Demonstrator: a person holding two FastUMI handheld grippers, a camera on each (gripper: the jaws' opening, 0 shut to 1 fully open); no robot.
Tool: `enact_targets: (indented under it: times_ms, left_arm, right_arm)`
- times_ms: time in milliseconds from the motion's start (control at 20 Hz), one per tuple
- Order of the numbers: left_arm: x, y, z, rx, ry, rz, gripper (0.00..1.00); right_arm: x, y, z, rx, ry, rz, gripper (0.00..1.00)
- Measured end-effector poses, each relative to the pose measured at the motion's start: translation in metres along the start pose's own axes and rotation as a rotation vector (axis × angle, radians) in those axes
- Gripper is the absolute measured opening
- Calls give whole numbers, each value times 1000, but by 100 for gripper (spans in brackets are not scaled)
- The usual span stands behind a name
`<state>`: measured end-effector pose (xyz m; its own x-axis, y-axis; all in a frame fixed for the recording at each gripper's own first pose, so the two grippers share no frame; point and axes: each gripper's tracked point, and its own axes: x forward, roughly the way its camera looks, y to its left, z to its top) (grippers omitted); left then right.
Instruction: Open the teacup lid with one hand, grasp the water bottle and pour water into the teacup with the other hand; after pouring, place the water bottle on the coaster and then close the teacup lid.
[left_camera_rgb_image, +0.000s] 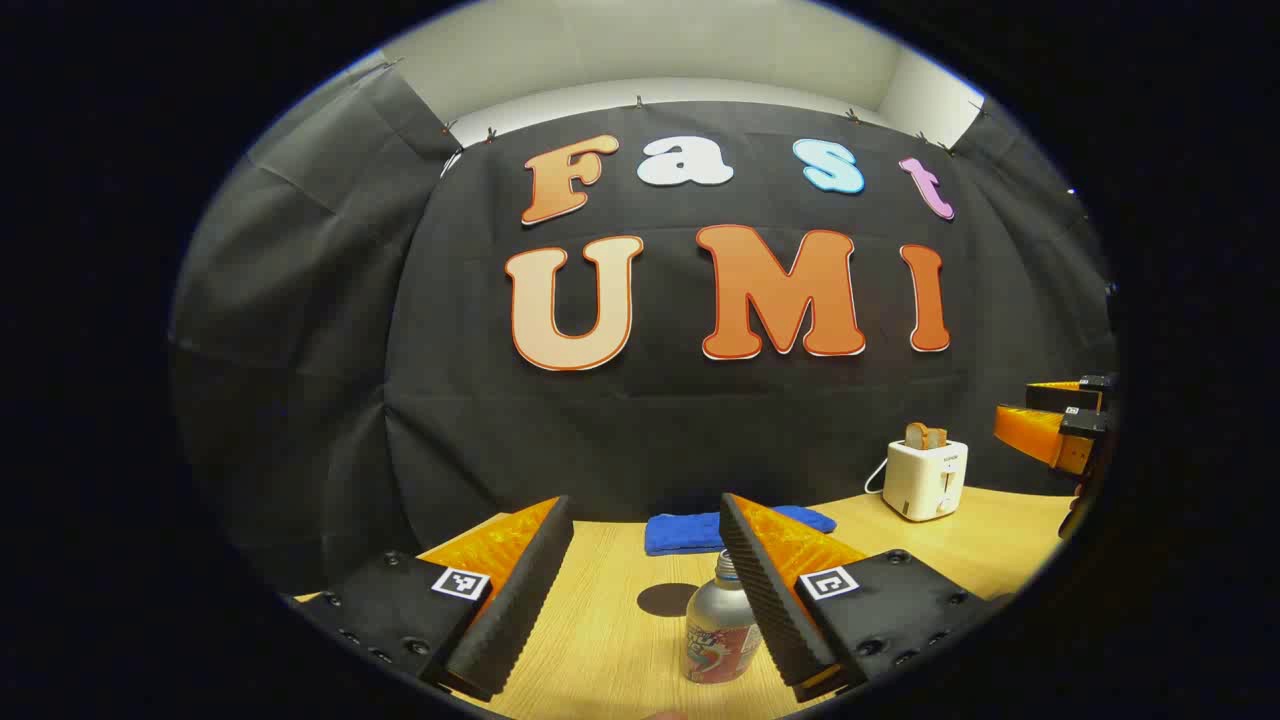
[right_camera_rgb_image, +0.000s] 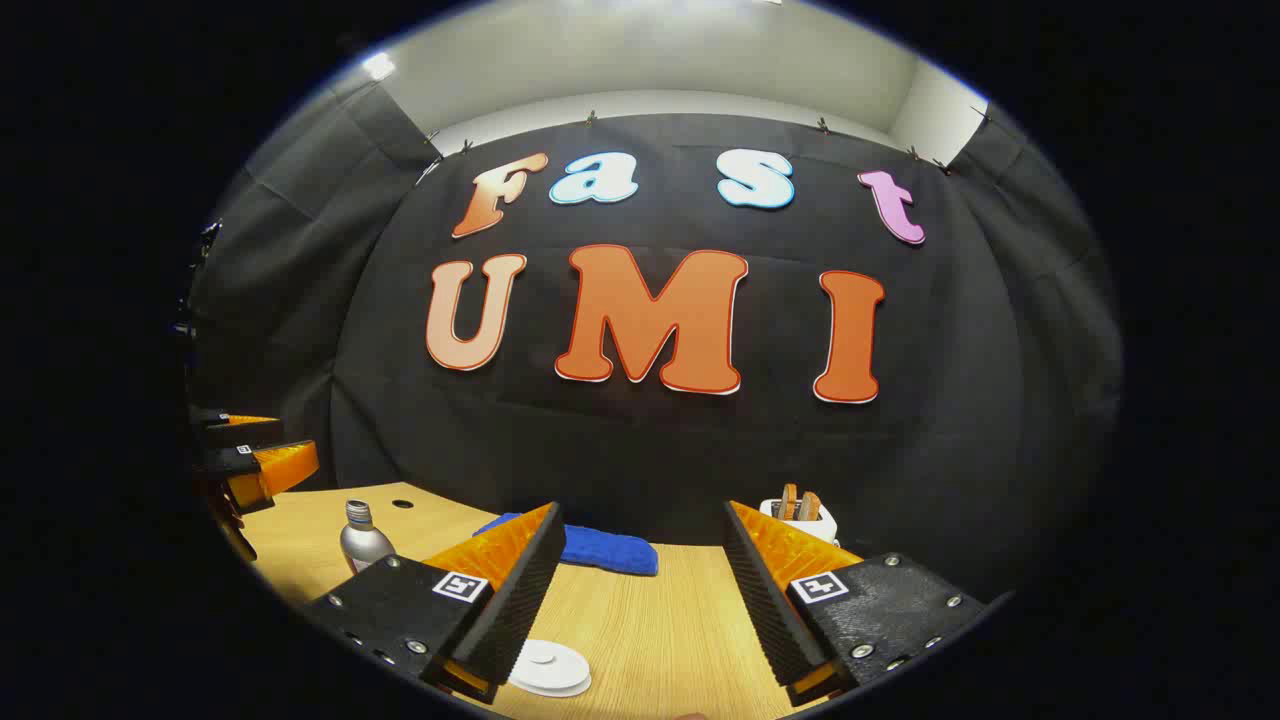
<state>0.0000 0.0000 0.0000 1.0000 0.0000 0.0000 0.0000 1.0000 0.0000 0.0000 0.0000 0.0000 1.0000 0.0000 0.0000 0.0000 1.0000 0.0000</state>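
Note:
A silver water bottle (left_camera_rgb_image: 718, 632) with a colourful label stands on the wooden table (left_camera_rgb_image: 600, 640) in the left gripper view, low between the fingers and partly behind the right-hand one. My left gripper (left_camera_rgb_image: 645, 505) hangs open above it, touching nothing. A dark round coaster (left_camera_rgb_image: 668, 598) lies just behind the bottle. In the right gripper view a white round teacup lid (right_camera_rgb_image: 548, 668) with a small knob sits below the left-hand finger. My right gripper (right_camera_rgb_image: 643, 510) is open and holds nothing. The bottle (right_camera_rgb_image: 362, 540) and the coaster (right_camera_rgb_image: 402, 504) appear far left there.
A blue folded cloth (left_camera_rgb_image: 735, 530) lies at the back of the table near the black wall. A white toaster (left_camera_rgb_image: 927, 478) with bread slices stands at the back right. The right gripper (left_camera_rgb_image: 1060, 425) shows at the far right edge, the left gripper (right_camera_rgb_image: 250, 455) at the far left edge.

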Motion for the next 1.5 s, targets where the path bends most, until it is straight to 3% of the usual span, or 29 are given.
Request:
enact_targets:
  times_ms: [300,800,1500]
  left_arm:
    - [-1,0,1,18,-2,5,97]
    - [-2,0,-3,5,2,-4,100]
    - [-7,-38,-65,0,122,-103,100]
  right_arm:
    - [3,-3,-1,3,7,-5,94]
    - [3,8,-14,14,32,27,94]
    - [6,51,-109,19,256,155,93]
